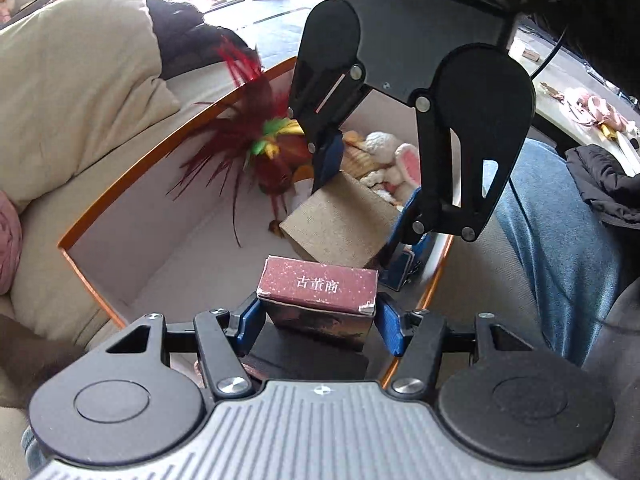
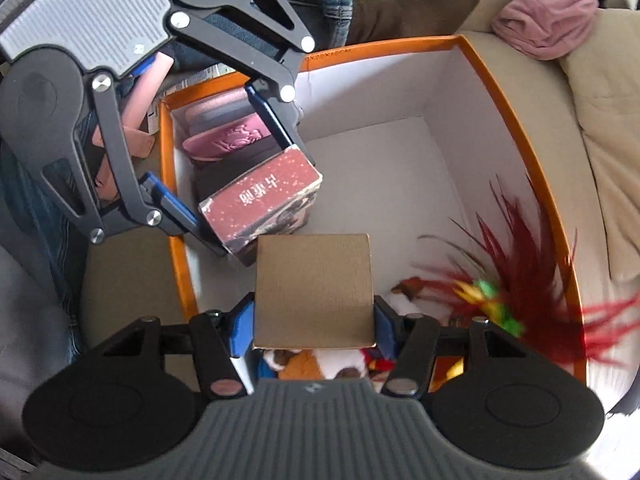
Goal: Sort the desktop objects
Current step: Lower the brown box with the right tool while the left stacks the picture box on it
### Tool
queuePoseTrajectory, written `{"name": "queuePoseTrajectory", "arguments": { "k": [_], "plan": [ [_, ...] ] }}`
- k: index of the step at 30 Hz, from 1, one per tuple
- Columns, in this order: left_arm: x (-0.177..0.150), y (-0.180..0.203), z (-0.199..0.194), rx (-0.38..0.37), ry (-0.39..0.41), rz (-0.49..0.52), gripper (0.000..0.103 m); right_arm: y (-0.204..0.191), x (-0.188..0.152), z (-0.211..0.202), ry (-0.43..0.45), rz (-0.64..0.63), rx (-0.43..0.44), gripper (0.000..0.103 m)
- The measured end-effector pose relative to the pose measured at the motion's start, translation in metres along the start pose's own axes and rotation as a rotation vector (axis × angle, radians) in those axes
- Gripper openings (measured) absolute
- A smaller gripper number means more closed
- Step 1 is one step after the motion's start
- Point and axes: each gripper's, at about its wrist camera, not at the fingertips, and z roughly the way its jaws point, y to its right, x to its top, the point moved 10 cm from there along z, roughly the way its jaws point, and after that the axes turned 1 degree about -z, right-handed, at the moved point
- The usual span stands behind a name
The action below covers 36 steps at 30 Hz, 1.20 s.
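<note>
My left gripper (image 1: 316,312) is shut on a dark red box with white Chinese characters (image 1: 318,286), held over the near end of an orange-rimmed white storage box (image 1: 92,280). In the right wrist view the left gripper (image 2: 236,196) grips that red box (image 2: 262,200) by its ends. My right gripper (image 2: 314,316) is shut on a plain brown cardboard box (image 2: 314,292), held above the storage box (image 2: 516,120). In the left wrist view the right gripper (image 1: 364,184) holds the brown box (image 1: 340,224) just beyond the red one.
A red feathered toy (image 1: 260,140) (image 2: 508,264) and plush animals (image 1: 384,160) lie at one end of the storage box. Pink and dark items (image 2: 228,140) are stacked at the other end. Beige sofa cushions (image 1: 72,92) surround the box. A leg in jeans (image 1: 560,240) is beside it.
</note>
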Motion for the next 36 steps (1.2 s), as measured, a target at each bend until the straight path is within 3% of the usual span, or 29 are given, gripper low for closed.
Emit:
{"name": "queuePoseTrajectory", "arguments": {
  "k": [3,12,31,36],
  "plan": [
    [-0.003,-0.001,0.002,-0.010,-0.012,0.000,0.069,-0.001,0.002,0.005,-0.041,-0.023,0.051,0.061],
    [-0.003,-0.006,0.005,-0.014,-0.009,0.003,0.069,-0.005,0.012,0.021,-0.212,-0.131,0.085,0.061],
    [-0.003,-0.006,0.006,-0.001,-0.023,0.050,0.068,-0.016,0.017,0.025,-0.194,-0.163,0.110,0.062],
    [-0.001,-0.004,0.000,-0.029,-0.009,0.060,0.068,-0.015,0.019,0.022,-0.173,-0.154,0.116,0.061]
  ]
}}
